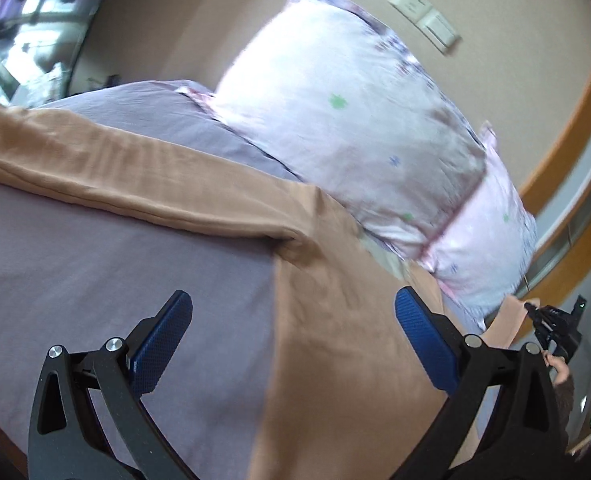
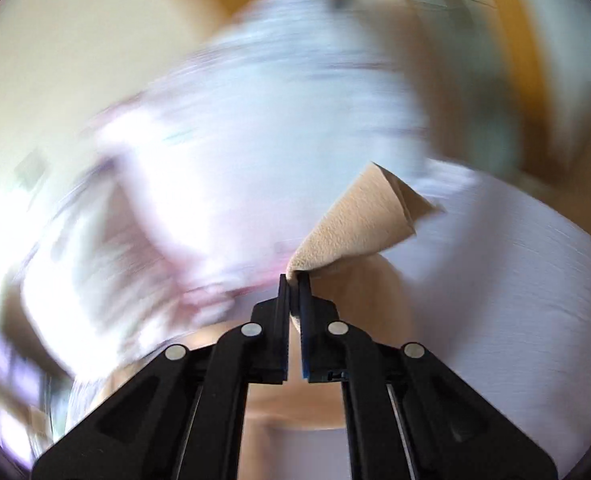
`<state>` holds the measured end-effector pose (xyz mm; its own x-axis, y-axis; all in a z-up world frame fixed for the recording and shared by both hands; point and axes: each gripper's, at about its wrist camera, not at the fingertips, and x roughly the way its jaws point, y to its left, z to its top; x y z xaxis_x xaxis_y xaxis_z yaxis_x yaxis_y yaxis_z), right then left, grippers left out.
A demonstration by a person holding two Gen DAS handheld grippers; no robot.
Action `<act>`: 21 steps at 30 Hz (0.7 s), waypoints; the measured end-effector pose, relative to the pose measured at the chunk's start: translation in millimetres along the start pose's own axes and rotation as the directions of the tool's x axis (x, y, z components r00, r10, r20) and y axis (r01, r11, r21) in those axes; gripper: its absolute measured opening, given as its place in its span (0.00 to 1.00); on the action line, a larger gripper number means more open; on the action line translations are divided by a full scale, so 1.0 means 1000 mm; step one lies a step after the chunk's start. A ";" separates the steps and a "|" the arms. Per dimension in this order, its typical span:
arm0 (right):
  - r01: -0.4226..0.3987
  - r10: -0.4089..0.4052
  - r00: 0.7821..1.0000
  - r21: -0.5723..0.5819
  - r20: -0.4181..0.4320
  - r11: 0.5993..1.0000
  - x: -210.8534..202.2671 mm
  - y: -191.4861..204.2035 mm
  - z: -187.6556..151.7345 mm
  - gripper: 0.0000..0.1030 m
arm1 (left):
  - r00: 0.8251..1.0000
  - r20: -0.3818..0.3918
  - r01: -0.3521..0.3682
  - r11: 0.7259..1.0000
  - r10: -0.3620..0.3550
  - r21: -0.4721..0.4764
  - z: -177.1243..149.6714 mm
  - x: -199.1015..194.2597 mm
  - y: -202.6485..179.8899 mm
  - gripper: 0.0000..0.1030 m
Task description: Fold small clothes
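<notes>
Tan garment lies spread on the bed, directly ahead of and beneath the left tool, whose jaws gape wide and empty. Right tool is clamped on a corner, lifted ahead of its tips, presumably to fold it over.

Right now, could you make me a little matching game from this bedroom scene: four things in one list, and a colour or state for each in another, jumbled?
Things:
1. left claw
2. right claw
3. pillow
4. bedsheet

States:
A. pale pink with small flowers
B. plain purple-grey
C. shut on the tan garment
D. wide open, holding nothing

Pairs: 1-D, 2-C, 3-A, 4-B
</notes>
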<state>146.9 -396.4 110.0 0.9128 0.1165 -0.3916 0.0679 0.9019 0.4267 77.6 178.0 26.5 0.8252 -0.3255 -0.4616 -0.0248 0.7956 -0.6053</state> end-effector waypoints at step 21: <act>-0.493 0.197 0.675 -0.235 -0.711 0.838 0.182 0.265 -0.205 0.47 | 0.987 -0.020 -0.149 0.873 0.157 -0.464 0.063 -0.020 0.128 0.87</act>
<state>248.8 -50.9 -15.2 0.3433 0.5524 -0.7596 -0.4878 0.7960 0.3584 93.6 318.0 -0.9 0.7995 -0.2064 -0.5641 -0.4060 0.5065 -0.7607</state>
